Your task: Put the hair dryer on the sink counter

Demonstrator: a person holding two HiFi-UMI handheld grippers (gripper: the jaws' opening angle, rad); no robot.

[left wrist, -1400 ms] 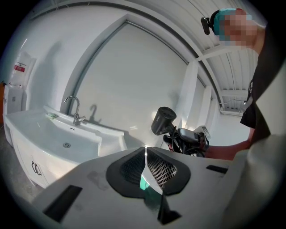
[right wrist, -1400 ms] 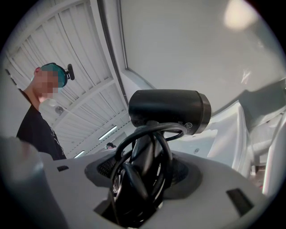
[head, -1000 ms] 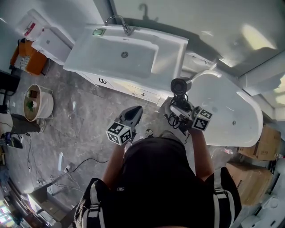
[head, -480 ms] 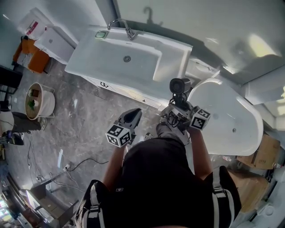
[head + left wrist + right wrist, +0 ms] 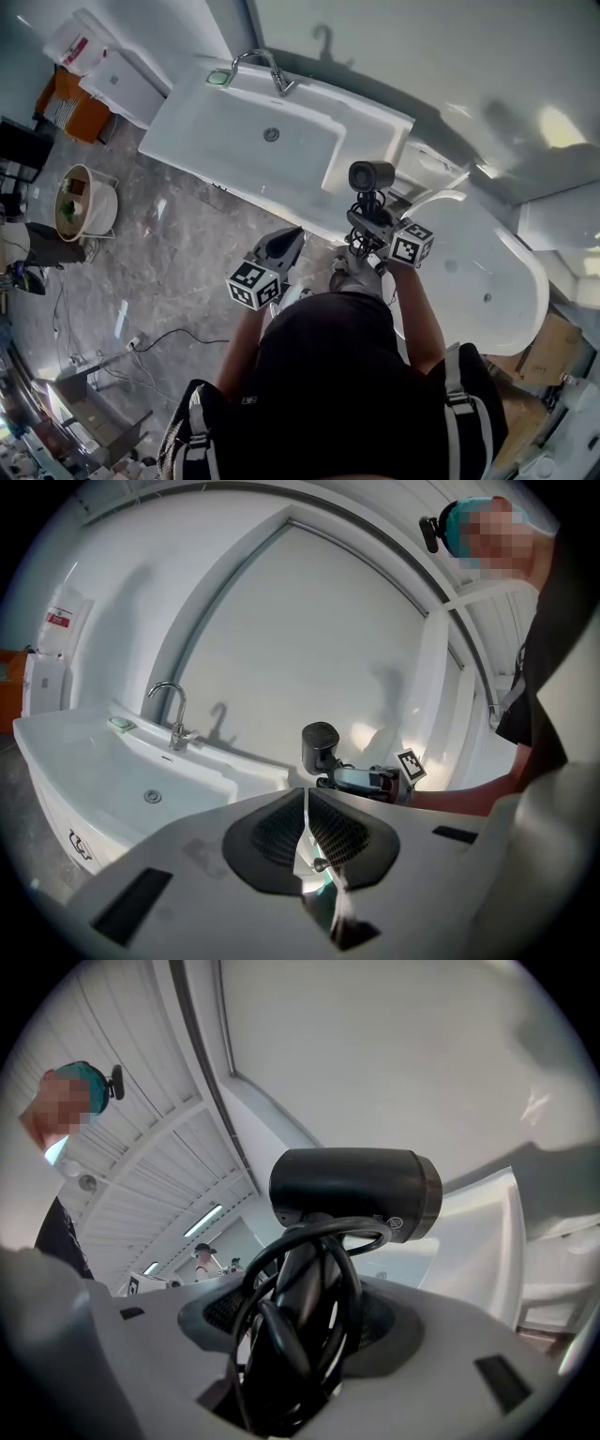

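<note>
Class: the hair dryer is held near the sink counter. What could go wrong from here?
1. The right gripper clamps the hair dryer by its handle through the coiled cord; the bundle may shift and the dryer tip or slip.
2. The flat counter ledge beside the basin looks narrow; the dryer could roll into the basin or off the edge.
3. Cord loops might snag the jaws on release.

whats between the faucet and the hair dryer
Nothing but bare white sink counter lies between the faucet and the hair dryer, as the head view shows.
</note>
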